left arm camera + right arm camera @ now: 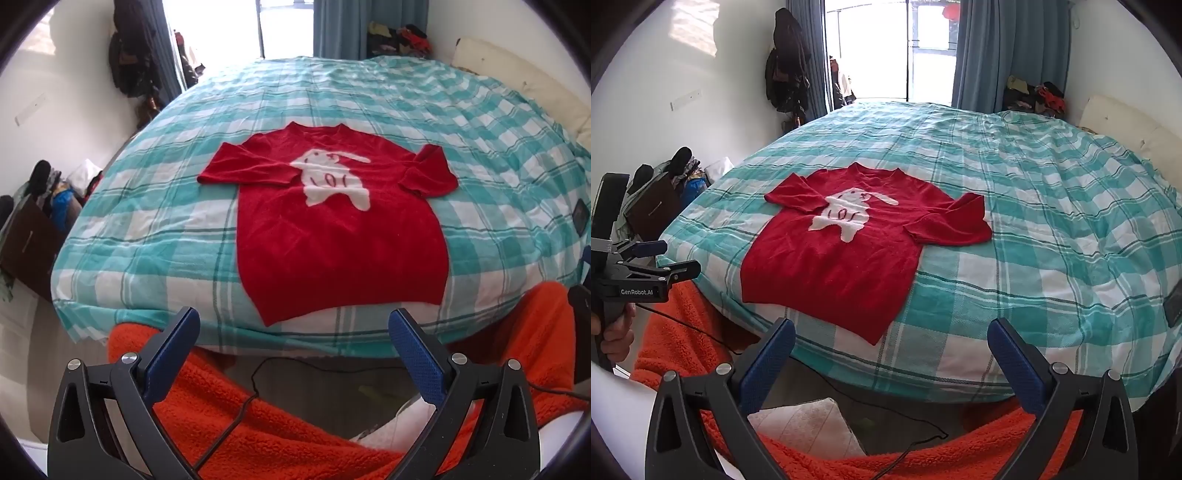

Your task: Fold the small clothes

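Hovering spread-jawed off the bed's [147, 236] near edge, left gripper [293, 326] and right gripper [891, 338] facing a soft, limp red sweater [332, 229], best pinched at its sleeve cuffs.

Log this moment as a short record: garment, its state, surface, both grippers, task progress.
garment: red sweater with a white animal design on the chest
state: spread flat face up, hem toward the bed's near edge, both sleeves angled in over the body
surface: teal and white checked bed cover
left gripper: open, holding nothing, short of the hem
right gripper: open, holding nothing, near the bed's edge
progress: body not yet folded
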Motion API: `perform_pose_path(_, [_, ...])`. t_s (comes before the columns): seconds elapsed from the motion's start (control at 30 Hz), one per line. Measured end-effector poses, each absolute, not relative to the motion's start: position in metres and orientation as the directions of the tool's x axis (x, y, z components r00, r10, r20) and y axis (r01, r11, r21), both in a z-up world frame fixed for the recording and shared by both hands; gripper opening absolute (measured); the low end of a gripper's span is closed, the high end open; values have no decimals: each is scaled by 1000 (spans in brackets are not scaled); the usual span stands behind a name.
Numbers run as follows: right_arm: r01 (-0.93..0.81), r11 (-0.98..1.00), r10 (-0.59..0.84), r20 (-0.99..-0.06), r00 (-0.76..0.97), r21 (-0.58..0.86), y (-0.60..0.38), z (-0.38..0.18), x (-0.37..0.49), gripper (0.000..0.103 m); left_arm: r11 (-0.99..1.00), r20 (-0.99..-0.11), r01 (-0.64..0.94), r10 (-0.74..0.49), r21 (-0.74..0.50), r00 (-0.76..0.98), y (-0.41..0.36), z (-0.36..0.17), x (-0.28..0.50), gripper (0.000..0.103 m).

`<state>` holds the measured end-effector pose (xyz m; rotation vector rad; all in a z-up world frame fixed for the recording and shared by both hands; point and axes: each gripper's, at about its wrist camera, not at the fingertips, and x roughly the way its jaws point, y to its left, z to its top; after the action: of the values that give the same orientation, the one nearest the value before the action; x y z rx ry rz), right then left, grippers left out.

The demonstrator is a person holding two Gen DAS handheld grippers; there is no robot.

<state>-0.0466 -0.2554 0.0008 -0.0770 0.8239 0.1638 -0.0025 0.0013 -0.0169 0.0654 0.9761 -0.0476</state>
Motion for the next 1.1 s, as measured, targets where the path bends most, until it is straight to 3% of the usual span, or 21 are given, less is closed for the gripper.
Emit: perform_pose_path(1.1, [-173,985,128,-734,667,14,-250,-4,-47,103,993,-834,94,5,67,551,-8,-20,-4,102])
